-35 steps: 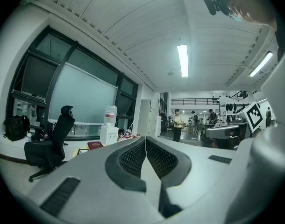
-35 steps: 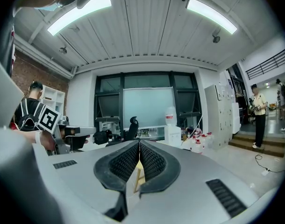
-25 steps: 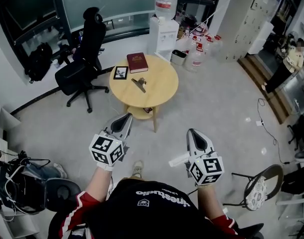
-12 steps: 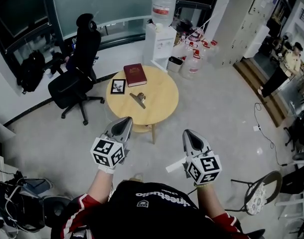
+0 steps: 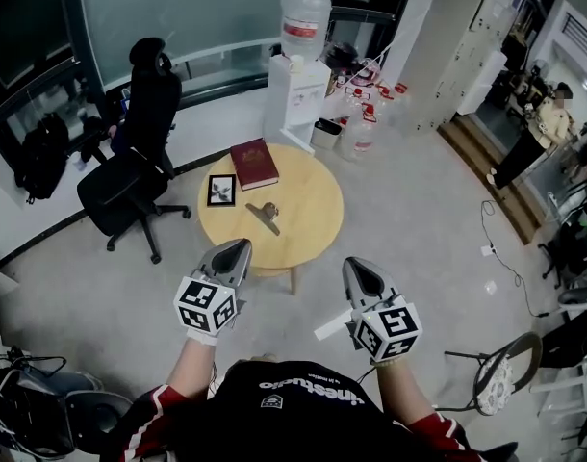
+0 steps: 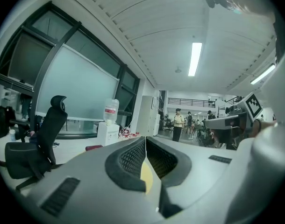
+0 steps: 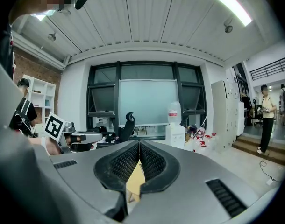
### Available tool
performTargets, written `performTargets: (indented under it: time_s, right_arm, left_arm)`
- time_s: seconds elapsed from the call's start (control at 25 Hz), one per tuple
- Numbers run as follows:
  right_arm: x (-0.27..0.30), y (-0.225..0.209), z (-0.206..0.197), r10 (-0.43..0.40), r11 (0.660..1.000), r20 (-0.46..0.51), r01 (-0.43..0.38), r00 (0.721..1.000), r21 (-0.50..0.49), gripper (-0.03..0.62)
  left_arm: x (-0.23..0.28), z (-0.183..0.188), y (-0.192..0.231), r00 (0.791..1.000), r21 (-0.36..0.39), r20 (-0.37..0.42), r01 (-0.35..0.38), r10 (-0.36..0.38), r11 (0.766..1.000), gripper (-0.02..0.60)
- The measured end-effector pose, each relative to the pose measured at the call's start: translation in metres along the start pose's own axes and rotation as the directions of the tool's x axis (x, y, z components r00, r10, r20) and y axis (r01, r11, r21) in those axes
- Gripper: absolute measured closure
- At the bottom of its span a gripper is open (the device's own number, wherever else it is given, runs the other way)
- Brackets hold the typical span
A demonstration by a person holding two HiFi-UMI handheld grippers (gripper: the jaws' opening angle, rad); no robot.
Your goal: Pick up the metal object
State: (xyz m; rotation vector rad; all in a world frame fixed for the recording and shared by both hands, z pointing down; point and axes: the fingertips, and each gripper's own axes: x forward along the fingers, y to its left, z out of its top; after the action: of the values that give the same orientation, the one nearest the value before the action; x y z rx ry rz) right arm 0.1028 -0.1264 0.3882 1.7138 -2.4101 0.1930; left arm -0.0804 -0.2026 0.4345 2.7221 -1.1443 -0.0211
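Floor gap shrinks: you have stepped nearer over the last second. Your left gripper and right gripper are both clenched and empty, short of the round wooden table. Metal object lies mid-table, untouched, with the red book beyond it. You're likely still approaching, out of reach.

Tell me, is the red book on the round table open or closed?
Closed. The red book lies flat on the round table, its cover facing up, with no pages showing.
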Motion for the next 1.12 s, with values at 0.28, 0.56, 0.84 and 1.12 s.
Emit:
performTargets:
  time_s: [0.28,0.56,0.84,1.12]
  right_arm:
    - [0.018,-0.003,0.0,-0.026,1.0,-0.024,0.026,0.999,-0.011,0.565]
    - [0.034,-0.014,-0.007,-0.017,1.0,-0.039,0.017,0.999,0.003,0.565]
    - [0.076,-0.016,0.008,0.065,0.998,-0.002,-0.065,0.998,-0.005,0.565]
    - [0.113,-0.039,0.03,0.094,0.996,0.031,-0.093,0.995,-0.013,0.565]
  left_arm:
    - [0.015,-0.001,0.022,1.0,-0.013,0.013,0.019,-0.019,1.0,0.56]
    - [0.031,-0.006,0.03,1.0,-0.012,0.01,0.012,-0.012,1.0,0.56]
    - [0.047,0.0,0.049,1.0,0.01,0.003,-0.025,0.025,1.0,0.56]
    - [0.081,0.026,0.066,0.999,0.032,0.026,-0.034,0.033,0.999,0.558]
